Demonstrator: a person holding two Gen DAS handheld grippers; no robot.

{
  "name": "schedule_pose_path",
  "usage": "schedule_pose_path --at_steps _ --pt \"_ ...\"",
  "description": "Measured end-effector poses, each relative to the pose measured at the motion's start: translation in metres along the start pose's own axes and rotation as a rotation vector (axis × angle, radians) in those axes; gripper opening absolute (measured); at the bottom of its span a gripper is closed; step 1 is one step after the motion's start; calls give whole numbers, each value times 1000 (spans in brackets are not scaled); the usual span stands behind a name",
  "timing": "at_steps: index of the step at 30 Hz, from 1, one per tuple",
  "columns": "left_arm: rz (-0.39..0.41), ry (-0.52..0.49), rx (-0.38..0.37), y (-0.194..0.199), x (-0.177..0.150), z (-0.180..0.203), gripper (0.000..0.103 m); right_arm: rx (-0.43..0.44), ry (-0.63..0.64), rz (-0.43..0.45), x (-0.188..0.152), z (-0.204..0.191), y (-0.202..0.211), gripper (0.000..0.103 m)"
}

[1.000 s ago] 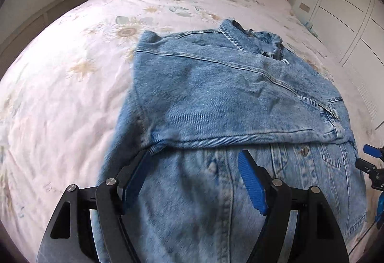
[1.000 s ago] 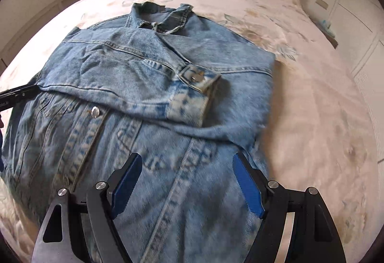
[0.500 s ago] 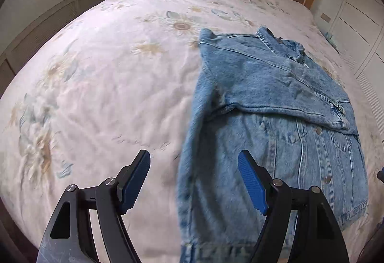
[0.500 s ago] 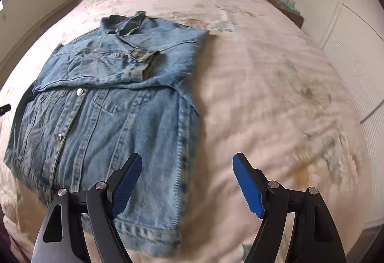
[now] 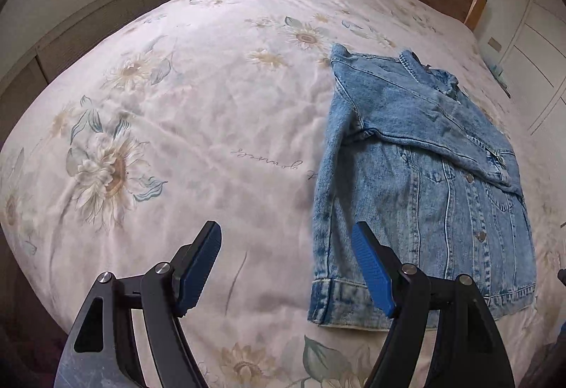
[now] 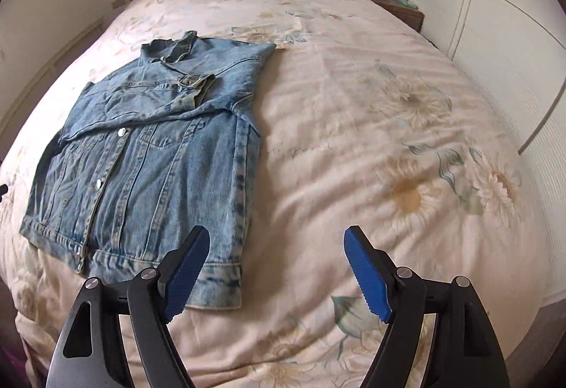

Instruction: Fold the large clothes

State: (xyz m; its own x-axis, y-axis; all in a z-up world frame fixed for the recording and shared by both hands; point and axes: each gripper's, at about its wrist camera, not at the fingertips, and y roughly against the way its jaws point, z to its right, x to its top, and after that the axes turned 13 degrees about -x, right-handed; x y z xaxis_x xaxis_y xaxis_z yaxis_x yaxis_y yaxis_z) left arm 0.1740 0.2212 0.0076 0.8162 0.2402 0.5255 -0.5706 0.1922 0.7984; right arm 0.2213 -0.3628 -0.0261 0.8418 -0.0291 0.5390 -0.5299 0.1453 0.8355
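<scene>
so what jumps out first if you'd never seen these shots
A denim jacket lies flat on the floral bedspread, sleeves folded across its chest, hem toward the cameras. Both blue-padded tongs, left and right, hang open and empty above the bed's near edge, flanking the jacket.

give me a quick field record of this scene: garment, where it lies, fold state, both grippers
garment: blue denim jacket, buttoned front facing up
surface: bed with pale floral bedspread
fold state: both sleeves folded across the chest, body not yet folded
left gripper: open, empty, above the bedspread beside the jacket's hem
right gripper: open, empty, by the hem's opposite corner
</scene>
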Motion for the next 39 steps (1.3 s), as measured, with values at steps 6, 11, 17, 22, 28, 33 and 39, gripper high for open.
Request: schedule_pose_path --at_steps 6,11,17,22,28,33,39 --pt "-18 13 -16 -4 -16 -1 71 31 -24 -29 -17 -1 -5 80" --pt "-41 19 -37 -13 -24 0 71 60 -22 -64 -26 -13 -16 80" --pt "-70 24 -71 -29 -29 -1 71 96 -23 -110 -30 -29 -33 80" --pt "-98 20 -95 -46 -35 0 71 104 -8 -144 -34 -39 -46 80" --pt "-132 13 -115 -63 -44 1 71 124 -9 -181 -39 -40 -60 80" --pt "-157 -4 -153 -71 -50 6 71 150 -28 -202 -42 -38 -67 80" --pt "-168 -5 -202 -75 -54 12 71 175 -20 -212 -42 -40 -70 80"
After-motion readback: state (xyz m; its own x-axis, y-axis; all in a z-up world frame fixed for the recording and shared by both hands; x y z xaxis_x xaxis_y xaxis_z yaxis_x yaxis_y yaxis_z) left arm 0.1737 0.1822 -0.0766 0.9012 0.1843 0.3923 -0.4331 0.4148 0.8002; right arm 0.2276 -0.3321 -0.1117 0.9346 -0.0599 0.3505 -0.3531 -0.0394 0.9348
